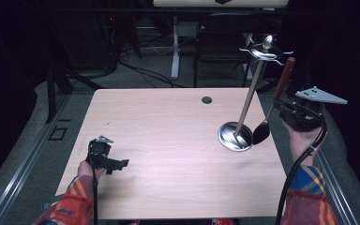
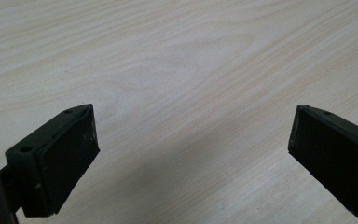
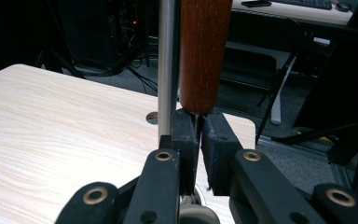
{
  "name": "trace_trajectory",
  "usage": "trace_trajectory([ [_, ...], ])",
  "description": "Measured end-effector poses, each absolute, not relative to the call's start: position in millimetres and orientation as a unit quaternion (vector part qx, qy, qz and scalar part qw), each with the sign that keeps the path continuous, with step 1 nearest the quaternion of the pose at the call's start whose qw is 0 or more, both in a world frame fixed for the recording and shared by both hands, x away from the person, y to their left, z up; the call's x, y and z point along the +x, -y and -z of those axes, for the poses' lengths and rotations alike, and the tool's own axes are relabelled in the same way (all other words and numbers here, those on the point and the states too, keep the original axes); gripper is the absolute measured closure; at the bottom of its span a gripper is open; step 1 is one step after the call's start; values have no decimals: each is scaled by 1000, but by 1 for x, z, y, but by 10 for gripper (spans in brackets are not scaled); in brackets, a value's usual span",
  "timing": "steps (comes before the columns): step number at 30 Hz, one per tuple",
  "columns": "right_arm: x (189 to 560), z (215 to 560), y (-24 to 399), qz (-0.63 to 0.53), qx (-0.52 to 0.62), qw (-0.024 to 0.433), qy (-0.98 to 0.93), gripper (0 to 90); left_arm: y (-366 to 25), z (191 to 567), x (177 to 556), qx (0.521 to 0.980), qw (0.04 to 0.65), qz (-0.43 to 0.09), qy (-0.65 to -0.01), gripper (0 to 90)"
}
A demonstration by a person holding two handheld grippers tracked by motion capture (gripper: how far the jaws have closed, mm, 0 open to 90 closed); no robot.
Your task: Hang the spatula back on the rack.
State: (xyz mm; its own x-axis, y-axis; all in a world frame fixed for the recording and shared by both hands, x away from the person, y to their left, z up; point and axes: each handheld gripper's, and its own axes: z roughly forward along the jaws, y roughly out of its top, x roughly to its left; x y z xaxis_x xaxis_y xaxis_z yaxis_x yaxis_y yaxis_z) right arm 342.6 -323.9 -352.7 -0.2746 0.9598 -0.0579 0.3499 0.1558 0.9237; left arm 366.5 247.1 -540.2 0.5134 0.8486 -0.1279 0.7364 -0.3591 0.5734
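Right hand-held gripper (image 1: 285, 107) pinches a wooden-handled ladle (image 1: 273, 105) beside the utensil stand (image 1: 243, 112) — seemingly not yet hung — while the left hand-held gripper (image 1: 120, 163) rests spread on the surface (image 1: 168, 131).

One table (image 1: 168, 140), one stand (image 1: 236, 136), one ladle (image 1: 272, 105), two tongs (image 1: 115, 163) (image 1: 288, 105).

At the bottom corners, both sleeves (image 1: 72, 204) are orange plaid with blue stripes. Each black gripper (image 1: 107, 157) has a grey three-cornered plate (image 1: 319, 95) and a black cable (image 1: 294, 173).
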Motion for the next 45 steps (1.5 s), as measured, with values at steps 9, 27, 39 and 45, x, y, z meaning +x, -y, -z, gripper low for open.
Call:
trace_trajectory([
  [9,344,353,322,-430,484,351,-676,841,-247,541,367,819,293,-96,-484,14],
  [27,348,352,318,-425,483,351,-681,841,-247,540,366,819,293,-98,-484,14],
  [39,354,353,316,-422,484,346,-684,841,-250,540,364,817,292,-97,-487,15],
  [45,357,354,315,-418,487,345,-685,841,-254,540,362,814,292,-99,-492,15],
])
